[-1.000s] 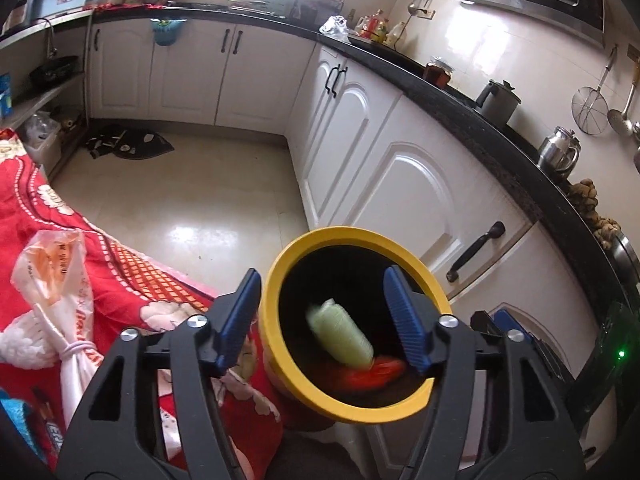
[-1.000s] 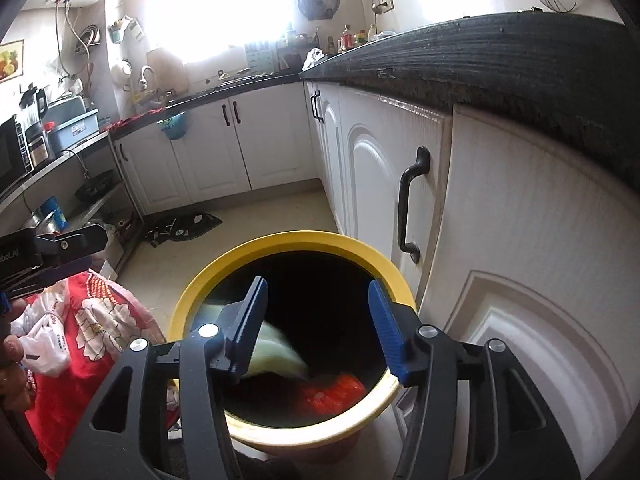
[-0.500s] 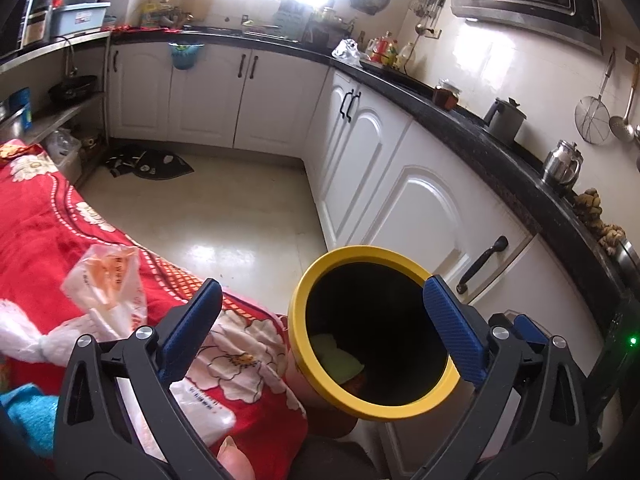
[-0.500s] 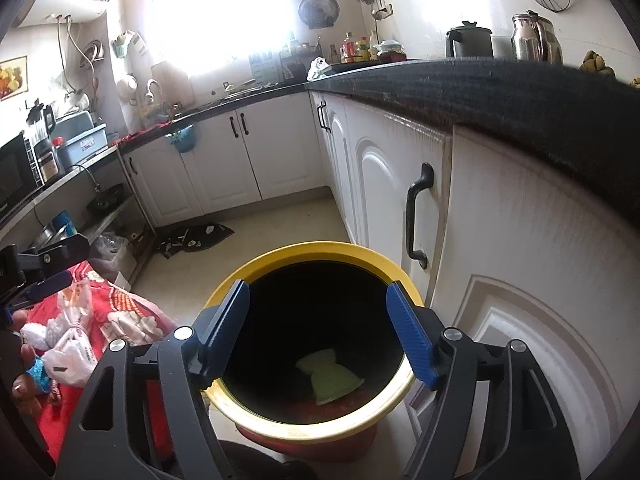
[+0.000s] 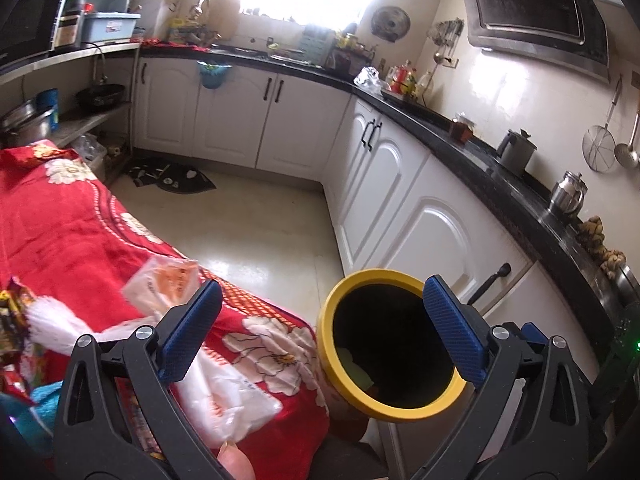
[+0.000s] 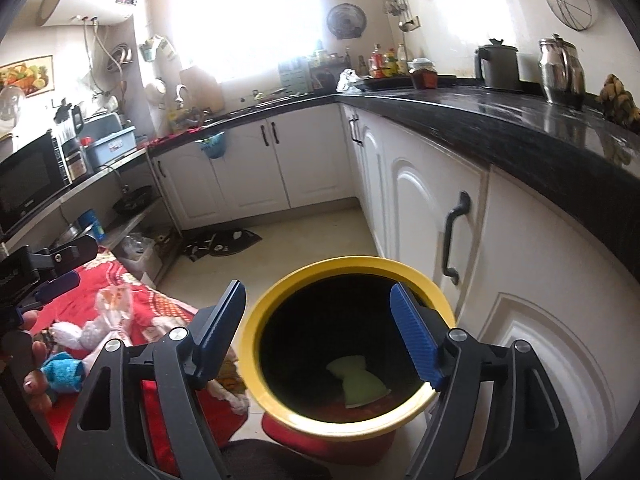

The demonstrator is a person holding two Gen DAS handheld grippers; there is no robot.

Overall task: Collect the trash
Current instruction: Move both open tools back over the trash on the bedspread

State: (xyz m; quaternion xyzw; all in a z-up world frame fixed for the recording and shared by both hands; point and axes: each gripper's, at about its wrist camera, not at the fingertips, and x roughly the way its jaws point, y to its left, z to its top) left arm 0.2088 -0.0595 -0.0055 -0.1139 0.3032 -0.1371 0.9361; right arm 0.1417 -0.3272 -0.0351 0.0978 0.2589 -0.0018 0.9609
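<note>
A yellow-rimmed bin (image 5: 400, 408) stands on the floor between the red flowered blanket (image 5: 72, 240) and the cabinets. Pale green trash (image 6: 360, 384) lies at its bottom on something red. My left gripper (image 5: 323, 285) is open above the bin's left rim, with nothing between its fingers. My right gripper (image 6: 318, 286) hangs over the bin (image 6: 256, 364); its jaws are opening and nothing is between them. Crumpled plastic bags (image 5: 168, 284) (image 5: 228, 396) lie on the blanket to the left.
White cabinets (image 5: 432, 232) under a black counter (image 6: 520, 132) run along the right, close to the bin. A kettle (image 6: 496, 64) and a steel pot (image 6: 560, 68) stand on the counter. A dark mat (image 5: 172, 176) lies on the pale floor. A hand (image 6: 32, 360) shows at the left edge.
Both grippers have opened wider and risen away from the bin. The green pieces that were falling now lie at its bottom. The left view has swung toward the blanket.
</note>
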